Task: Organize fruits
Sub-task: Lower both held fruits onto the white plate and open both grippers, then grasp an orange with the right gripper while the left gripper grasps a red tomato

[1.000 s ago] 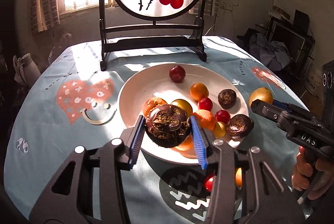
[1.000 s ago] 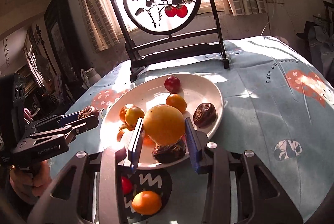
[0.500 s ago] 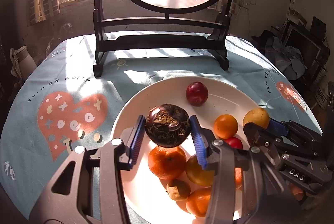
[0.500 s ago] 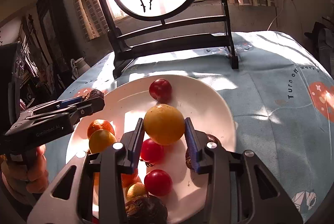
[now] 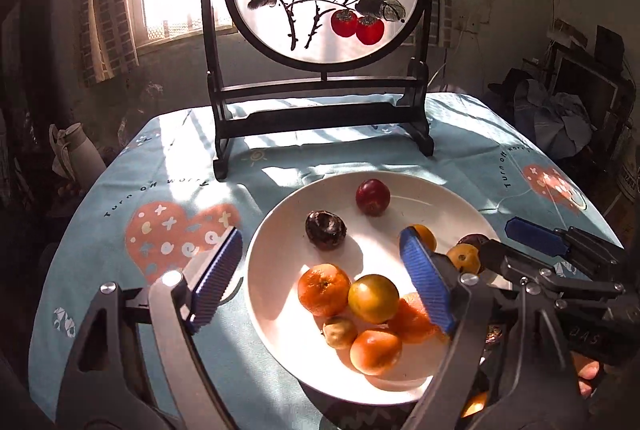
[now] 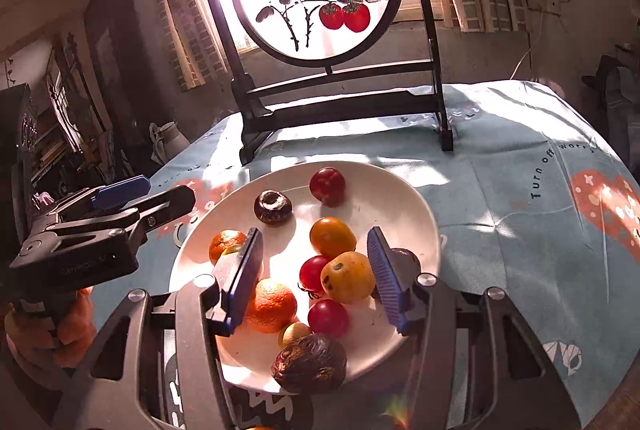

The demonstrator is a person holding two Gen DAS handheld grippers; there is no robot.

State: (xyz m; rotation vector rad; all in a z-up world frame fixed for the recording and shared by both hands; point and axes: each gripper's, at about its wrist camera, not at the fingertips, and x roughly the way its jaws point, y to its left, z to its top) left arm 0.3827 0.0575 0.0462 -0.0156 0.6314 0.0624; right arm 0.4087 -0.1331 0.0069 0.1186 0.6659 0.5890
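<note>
Between the opening jaws of the left gripper (image 5: 320, 280), which grip nothing, a dark wrinkled fruit (image 5: 325, 230) lies on the white plate (image 5: 280, 342). Right gripper (image 6: 316, 278) jaws are opening around a yellow-orange fruit (image 6: 347, 277), pads apart from it.

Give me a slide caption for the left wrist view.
Left claw opening above a white plate of mixed fruit, a dark wrinkled fruit lying free on it.

My right finger (image 5: 426, 286) covers part of an orange fruit (image 5: 414, 314) on the plate (image 5: 276, 242). Dark fruit (image 6: 404, 258) half hidden behind my other gripper's finger (image 6: 386, 272). Fruit (image 5: 476, 404) below the plate rim mostly blocked. Surface (image 6: 520, 189) cut off at frame edges.
</note>
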